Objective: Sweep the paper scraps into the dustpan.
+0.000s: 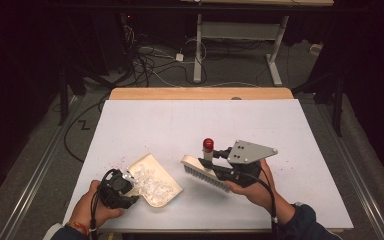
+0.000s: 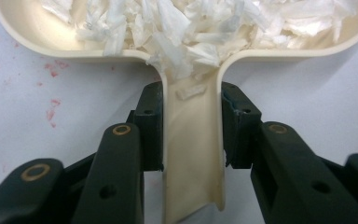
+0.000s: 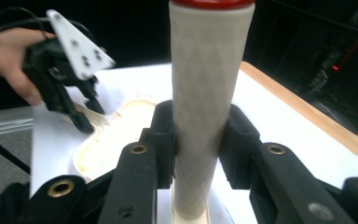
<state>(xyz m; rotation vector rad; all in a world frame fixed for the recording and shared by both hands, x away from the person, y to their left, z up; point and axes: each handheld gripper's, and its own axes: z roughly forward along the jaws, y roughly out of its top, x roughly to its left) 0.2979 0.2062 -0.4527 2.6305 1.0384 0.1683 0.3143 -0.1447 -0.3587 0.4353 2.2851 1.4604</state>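
Currently we see the left gripper clamping the dustpan handle, shreds just ahead; the right gripper grips the brush handle upright between its jaws.

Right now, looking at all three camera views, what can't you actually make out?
- Brush bristles: in the right gripper view the handle and the black jaws hide them.
- Handle top: cut off by the upper edge there, leaving a sliver of red cap.
- Dustpan front lip: cut off by the top edge of the left gripper view.
- White shreds: too small in the high view to tell paper from plastic.
- Red specks on the table: too faint to identify.
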